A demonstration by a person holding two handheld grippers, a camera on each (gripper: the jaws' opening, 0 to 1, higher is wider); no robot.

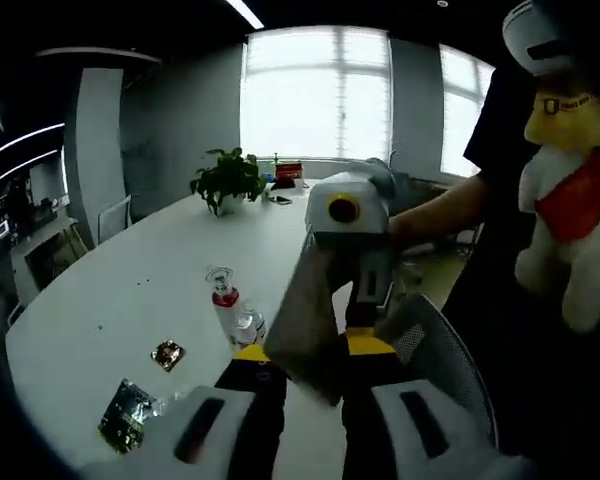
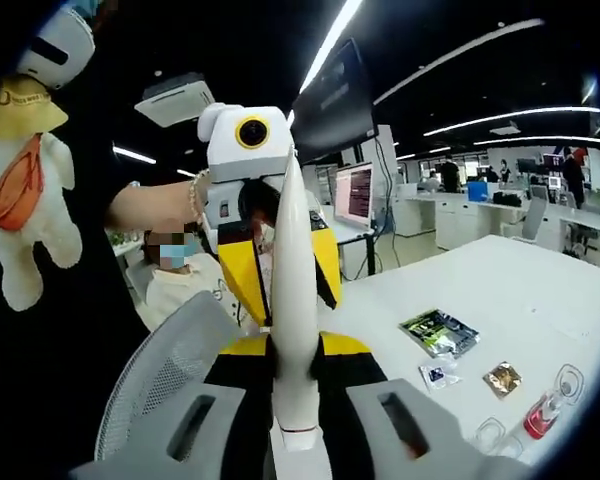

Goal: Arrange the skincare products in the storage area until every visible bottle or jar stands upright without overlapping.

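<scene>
Gripping white tube (image 2: 292, 300), both tools (left (image 1: 305, 375), right (image 2: 295, 400)) above table (image 1: 130, 290).

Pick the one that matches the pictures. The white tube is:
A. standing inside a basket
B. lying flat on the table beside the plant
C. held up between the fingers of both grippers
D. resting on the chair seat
C: in the right gripper view the white tube rises from the right gripper with the left gripper against it higher up, off the table.
</scene>
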